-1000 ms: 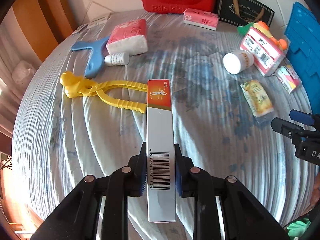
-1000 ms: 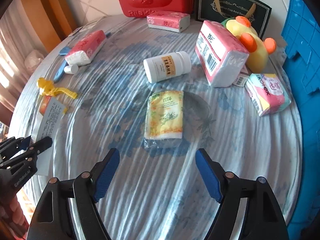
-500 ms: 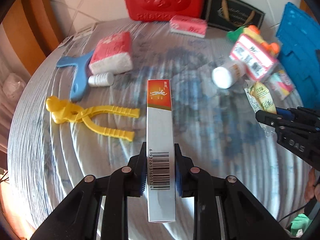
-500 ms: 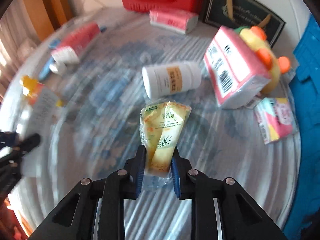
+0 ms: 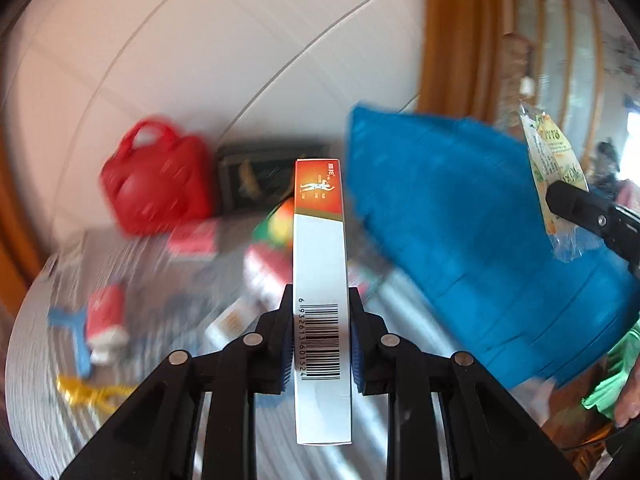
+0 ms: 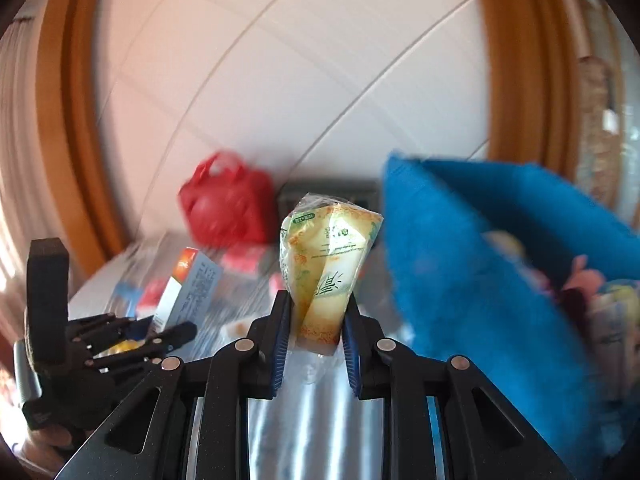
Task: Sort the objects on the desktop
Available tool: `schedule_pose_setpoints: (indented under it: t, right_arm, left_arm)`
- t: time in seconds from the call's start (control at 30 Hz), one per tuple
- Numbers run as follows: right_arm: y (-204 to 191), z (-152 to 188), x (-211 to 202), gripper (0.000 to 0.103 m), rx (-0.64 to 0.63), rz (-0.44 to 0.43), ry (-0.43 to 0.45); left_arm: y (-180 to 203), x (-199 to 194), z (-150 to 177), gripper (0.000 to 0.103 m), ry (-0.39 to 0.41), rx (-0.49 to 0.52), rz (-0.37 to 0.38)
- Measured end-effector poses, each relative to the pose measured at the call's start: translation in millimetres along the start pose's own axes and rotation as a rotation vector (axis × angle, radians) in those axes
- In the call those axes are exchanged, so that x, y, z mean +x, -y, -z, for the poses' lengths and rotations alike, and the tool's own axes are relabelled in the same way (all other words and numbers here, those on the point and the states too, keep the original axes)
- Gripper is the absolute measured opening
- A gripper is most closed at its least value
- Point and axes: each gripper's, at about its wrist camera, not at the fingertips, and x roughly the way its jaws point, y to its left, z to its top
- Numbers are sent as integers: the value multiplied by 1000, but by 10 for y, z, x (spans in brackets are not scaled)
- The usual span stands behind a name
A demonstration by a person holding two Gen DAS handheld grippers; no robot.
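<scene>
My left gripper is shut on a long white and orange box and holds it raised above the table. My right gripper is shut on a yellow plastic snack packet, also lifted. The packet also shows at the right of the left wrist view, close to the blue basket. The box also shows at the left of the right wrist view. The blue basket holds several items and stands to the right of both grippers.
A red bear-shaped case and a dark card stand at the back by the white wall. Tissue packs, a blue tool, a yellow clamp toy and a white bottle lie blurred on the table.
Both grippers have lifted and tilted up with their loads, toward the blue basket on the right. The right gripper closed on the yellow packet and raised it off the table.
</scene>
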Motion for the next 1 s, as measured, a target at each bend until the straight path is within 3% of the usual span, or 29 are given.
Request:
schedule_pose_setpoints:
  t: [0.13,0.27,0.43,0.73,0.9,0.97,1.0]
  right_arm:
    - [505,-113,-631,24,33,164,122]
    - [1033,-27,-872,24,76,300,134]
    - [1556,132,-936,24,120,388,123]
    - [1934,461,-920,24,131,418,102]
    - [2199,325,-993,25,139,417,98]
    - [2247,293,-978,33,143,426,93]
    - [2307,278,-969,46,149,433,92]
  left_arm:
    - [692,-74,-456,22,69,50,112]
    - [1399,-36,-735,22,107,121,184]
    - [2139,111,-879,22,88,188,246]
    - [2622,311,-885,22,35,245,231]
    - [2738,371,-902,22,30,256,222]
    - [2775,374,-893,23,35,267,216]
    - [2790,380,-889,25,35,269,212]
